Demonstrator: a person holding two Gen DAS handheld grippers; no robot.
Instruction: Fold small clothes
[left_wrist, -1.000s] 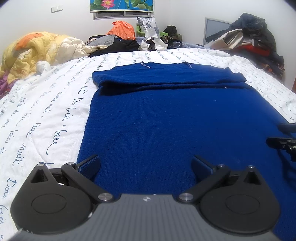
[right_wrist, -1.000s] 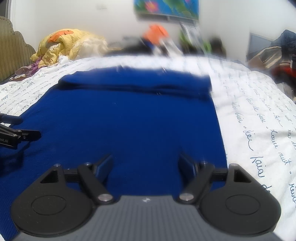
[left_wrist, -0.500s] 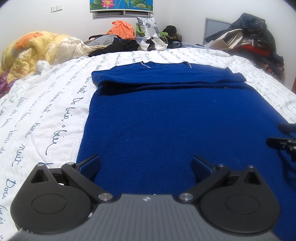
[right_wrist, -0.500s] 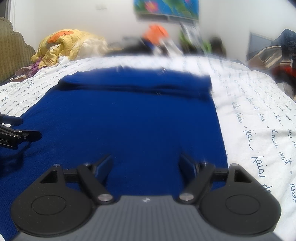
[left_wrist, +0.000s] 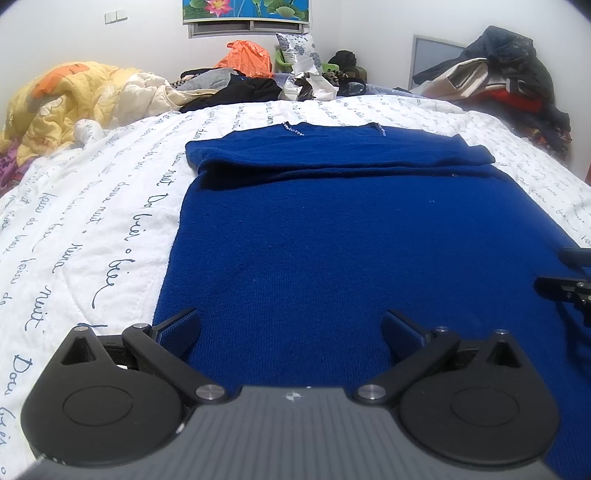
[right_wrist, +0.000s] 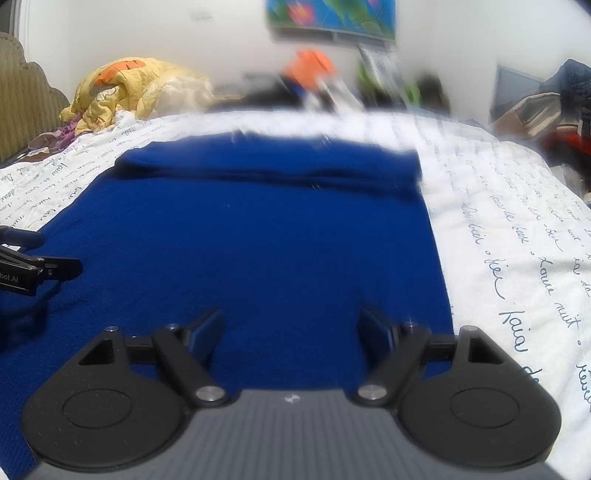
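The left gripper (left_wrist: 291, 326) hangs low over the near hem of the blue sweater (left_wrist: 332, 240), its fingers spread wide apart with nothing between them; the left finger sits right at the garment's left edge, where the knit meets the bedspread (left_wrist: 92, 221). The right gripper (right_wrist: 291, 325) is likewise spread and empty, placed over the near right part of the sweater (right_wrist: 258, 240), its right finger close to that side's edge. Each gripper shows at the margin of the other's view, so the two flank the hem side by side. Compared with the frames from a second and half a second ago, almost nothing has changed: both grippers keep the same pose and the same opening, and the cloth has not shifted. That pause reads as lining up rather than acting. The sweater lies flat on the bed with its sleeves already folded across the chest near the collar, so the side folds look done and the remaining step is probably to pinch the two bottom corners and carry the hem up toward the neckline. Beyond the garment lie a yellow quilt (left_wrist: 74, 99), an orange bag (left_wrist: 245, 55) and a heap of dark clothes (left_wrist: 509, 74) along the wall.
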